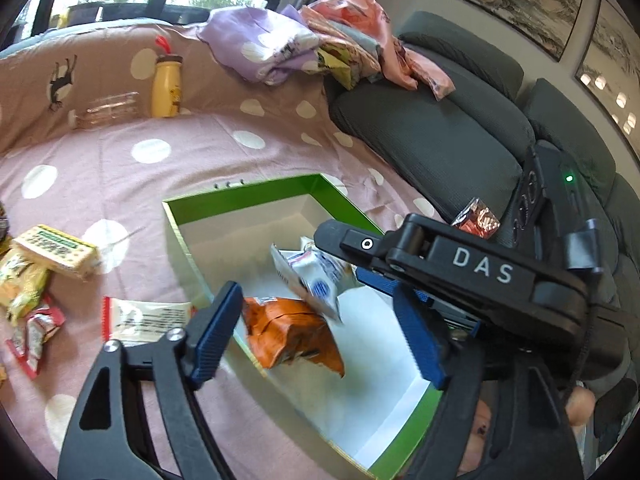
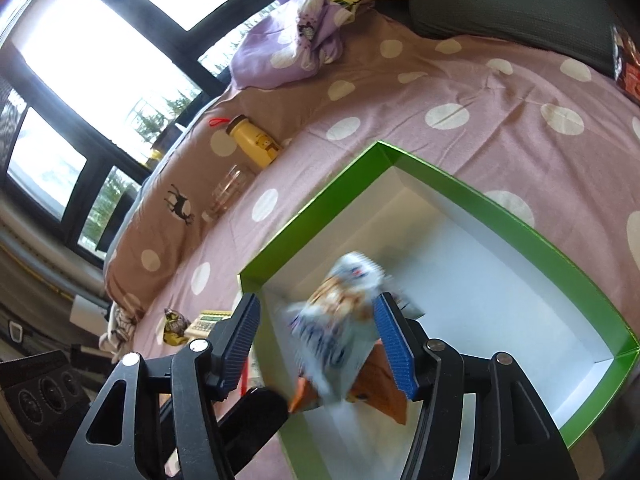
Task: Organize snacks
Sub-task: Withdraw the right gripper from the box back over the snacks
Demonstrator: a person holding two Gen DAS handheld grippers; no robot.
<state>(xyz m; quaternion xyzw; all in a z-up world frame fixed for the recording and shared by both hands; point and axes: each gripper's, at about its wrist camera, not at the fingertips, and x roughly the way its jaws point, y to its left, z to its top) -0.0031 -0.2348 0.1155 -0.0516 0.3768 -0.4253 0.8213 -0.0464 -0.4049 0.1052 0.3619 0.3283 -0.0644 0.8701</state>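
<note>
A green box (image 1: 224,196) with a white inside lies on the dotted pink bedspread; it also shows in the right wrist view (image 2: 320,200). Inside lie an orange snack bag (image 1: 292,336) and a white-and-blue snack bag (image 1: 316,276). My left gripper (image 1: 320,336) is open above the orange bag. My right gripper (image 2: 320,344) is open, with the blurred white-and-blue bag (image 2: 340,336) between its fingers, over the orange bag (image 2: 380,392). The right gripper body (image 1: 460,268) crosses the left wrist view above the box.
Loose snacks lie left of the box: a white packet (image 1: 148,316), a yellow-green pack (image 1: 56,248), small red-white packets (image 1: 36,336). A yellow bottle (image 1: 166,84) and a clear container (image 1: 108,110) stand at the back. Piled clothes (image 1: 288,48) and grey cushions (image 1: 432,136) lie to the right.
</note>
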